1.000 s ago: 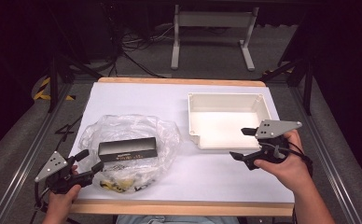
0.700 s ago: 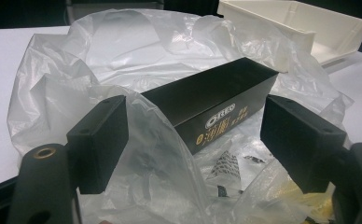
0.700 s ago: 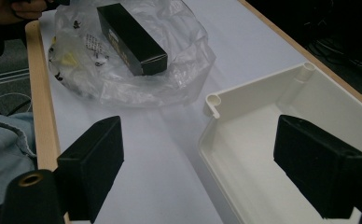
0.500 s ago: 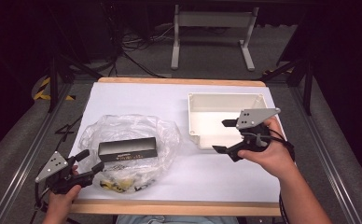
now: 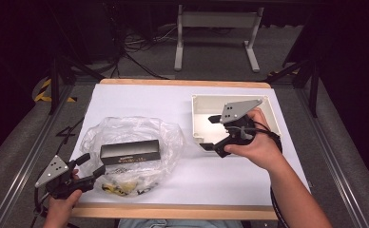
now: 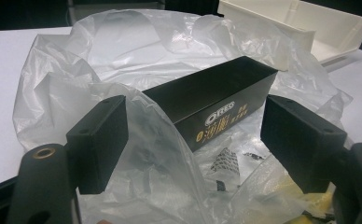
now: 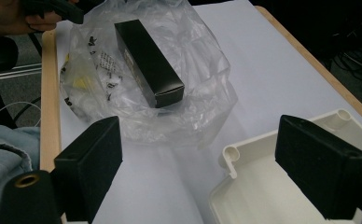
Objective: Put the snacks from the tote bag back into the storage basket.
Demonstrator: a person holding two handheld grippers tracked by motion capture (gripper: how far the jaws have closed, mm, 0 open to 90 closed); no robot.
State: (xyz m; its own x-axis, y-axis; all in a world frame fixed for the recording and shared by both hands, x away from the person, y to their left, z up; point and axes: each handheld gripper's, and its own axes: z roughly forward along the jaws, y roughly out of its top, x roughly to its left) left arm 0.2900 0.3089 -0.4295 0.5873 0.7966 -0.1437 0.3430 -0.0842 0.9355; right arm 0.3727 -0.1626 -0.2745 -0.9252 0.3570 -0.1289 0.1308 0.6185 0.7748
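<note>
The right gripper (image 5: pixel 215 132), jaws apart, is swinging left off the tray (image 5: pixel 199 102) toward the bagged box (image 5: pixel 131 151), while the left gripper (image 5: pixel 91 165) is waiting, jaws apart

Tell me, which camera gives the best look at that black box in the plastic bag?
The left gripper view: the black box sits close, with its printed label showing. The right gripper view shows it farther off, end-on; the high view shows it small, from above.
</note>
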